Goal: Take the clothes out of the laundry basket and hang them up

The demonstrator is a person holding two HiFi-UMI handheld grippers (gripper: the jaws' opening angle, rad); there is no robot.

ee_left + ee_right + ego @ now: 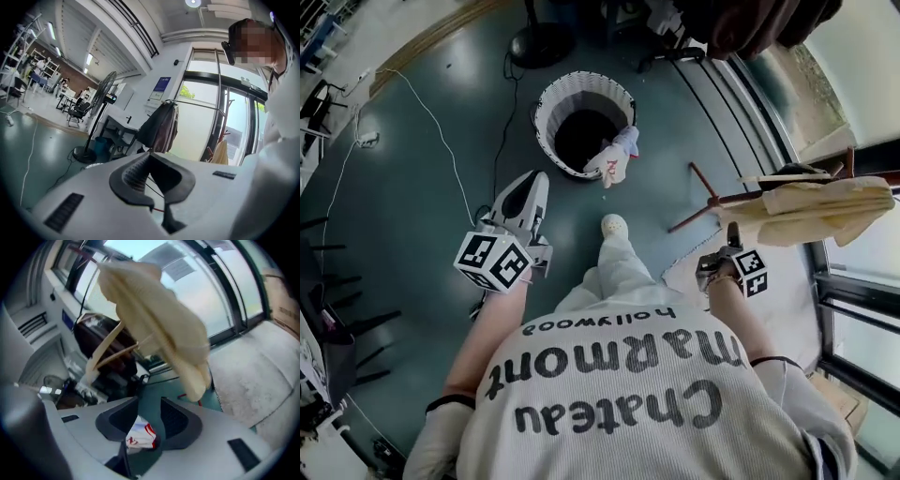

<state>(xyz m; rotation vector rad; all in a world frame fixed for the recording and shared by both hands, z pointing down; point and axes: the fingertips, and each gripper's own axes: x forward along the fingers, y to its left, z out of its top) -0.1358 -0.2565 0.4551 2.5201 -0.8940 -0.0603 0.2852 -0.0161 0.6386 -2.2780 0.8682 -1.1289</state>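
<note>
The laundry basket (546, 112) stands on the teal floor (422, 216) in the upper centre of the head view. It is round, with a white ribbed wall and a dark interior. A white garment with red print (614, 161) hangs over its lower right rim, partly outside the basket. The floor to the left of and below the basket is open, crossed only by a thin white cable (431, 122). A fan base (540, 42) stands just above the basket. The person's shoe (614, 226) is below the basket, near the rim but apart from it. At the right edge, a cream garment (820, 208) hangs on a wooden hanger (110, 348) from a rack with reddish arms (705, 192). A pale mat (792, 291) lies beneath it.

The left gripper (528, 187) is at centre left and points up-frame toward the basket, apart from it. Its jaws are pressed together with nothing between them. The right gripper (729, 246) is at lower right, just below the cream garment and not touching it. Its jaws stand apart and empty. The white garment shows through the gap, well beyond the pads.
</note>
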